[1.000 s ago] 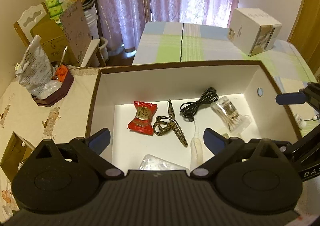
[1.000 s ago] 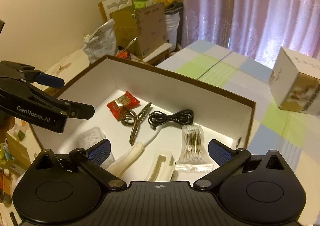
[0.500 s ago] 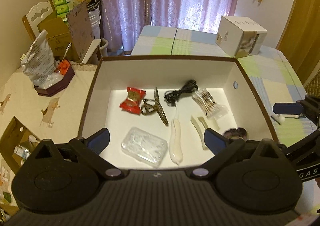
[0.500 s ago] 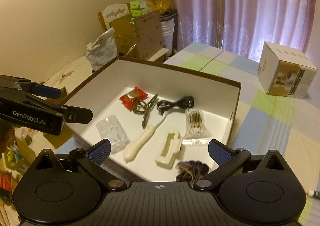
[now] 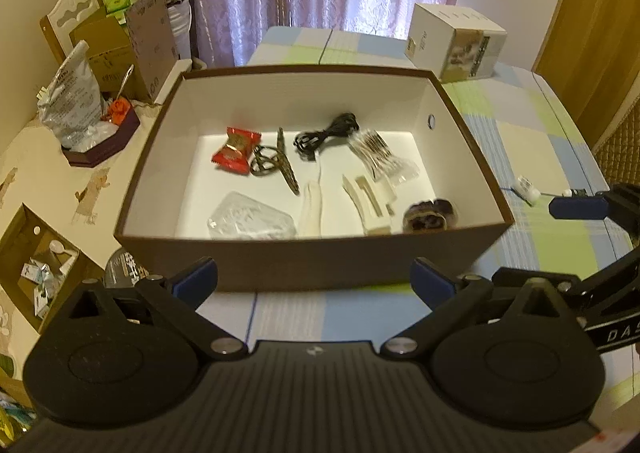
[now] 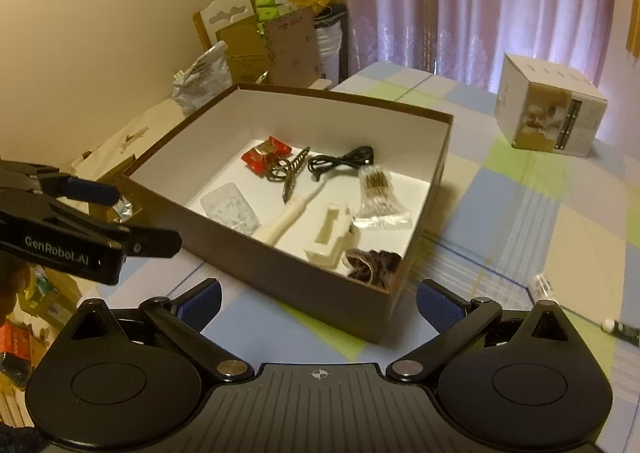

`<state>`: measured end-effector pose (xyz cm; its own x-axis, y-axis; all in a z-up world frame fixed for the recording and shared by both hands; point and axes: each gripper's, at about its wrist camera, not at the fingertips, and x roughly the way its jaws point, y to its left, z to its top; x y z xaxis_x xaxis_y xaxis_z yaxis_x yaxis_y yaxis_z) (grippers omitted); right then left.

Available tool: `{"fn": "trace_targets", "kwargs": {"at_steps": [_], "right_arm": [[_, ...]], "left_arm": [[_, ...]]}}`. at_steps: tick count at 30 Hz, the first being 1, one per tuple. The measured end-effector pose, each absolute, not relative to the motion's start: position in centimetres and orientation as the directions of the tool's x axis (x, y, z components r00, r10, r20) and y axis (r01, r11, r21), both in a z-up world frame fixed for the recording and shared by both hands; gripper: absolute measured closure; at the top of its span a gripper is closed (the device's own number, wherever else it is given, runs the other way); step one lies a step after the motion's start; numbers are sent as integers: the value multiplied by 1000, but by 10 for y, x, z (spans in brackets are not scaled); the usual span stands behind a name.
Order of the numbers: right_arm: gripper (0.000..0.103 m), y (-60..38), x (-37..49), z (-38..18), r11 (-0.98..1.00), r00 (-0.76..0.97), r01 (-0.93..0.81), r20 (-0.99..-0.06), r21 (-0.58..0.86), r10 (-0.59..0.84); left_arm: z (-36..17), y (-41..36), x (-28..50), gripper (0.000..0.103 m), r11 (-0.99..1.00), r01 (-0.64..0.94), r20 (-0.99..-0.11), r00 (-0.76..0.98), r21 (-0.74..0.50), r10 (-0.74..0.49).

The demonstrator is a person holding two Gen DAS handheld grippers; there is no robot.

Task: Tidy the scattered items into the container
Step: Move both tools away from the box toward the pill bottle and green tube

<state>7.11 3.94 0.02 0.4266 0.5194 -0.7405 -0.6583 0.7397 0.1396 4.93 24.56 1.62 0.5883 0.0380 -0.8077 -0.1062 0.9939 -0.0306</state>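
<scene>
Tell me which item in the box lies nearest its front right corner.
The dark purple scrunchie. It sits tucked in that corner of the box, beside the cream hair clip; the red candy packet lies farther back.

- A table (image 5: 516, 125) covered by a checked cloth in pale blue, green and cream squares fills the space ahead of both tools.
- A brown box with white inner walls (image 5: 280, 265) sits directly on the cloth, just ahead of the left tool's fingertips and ahead-left of the right tool.
- A white cube carton (image 6: 548, 109) stands on the cloth beyond the box, far ahead and to the right.
- A small white item (image 5: 527, 189) lies on the cloth to the right of the box, too small to identify.
</scene>
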Motion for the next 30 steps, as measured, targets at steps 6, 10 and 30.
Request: {"fn": "trace_targets", "kwargs": {"at_steps": [6, 10, 30], "right_arm": [[2, 25, 62, 0, 741, 418, -655, -746, 148, 518], [2, 13, 57, -4, 743, 404, -650, -755, 160, 516], [2, -61, 49, -11, 784, 390, -597, -791, 173, 471]], "left_arm": [[14, 228, 41, 2, 995, -99, -814, 579, -24, 38], [12, 216, 36, 2, 996, -90, -819, 573, -21, 35], [-2, 139, 30, 2, 999, -47, -847, 532, -20, 8]]}}
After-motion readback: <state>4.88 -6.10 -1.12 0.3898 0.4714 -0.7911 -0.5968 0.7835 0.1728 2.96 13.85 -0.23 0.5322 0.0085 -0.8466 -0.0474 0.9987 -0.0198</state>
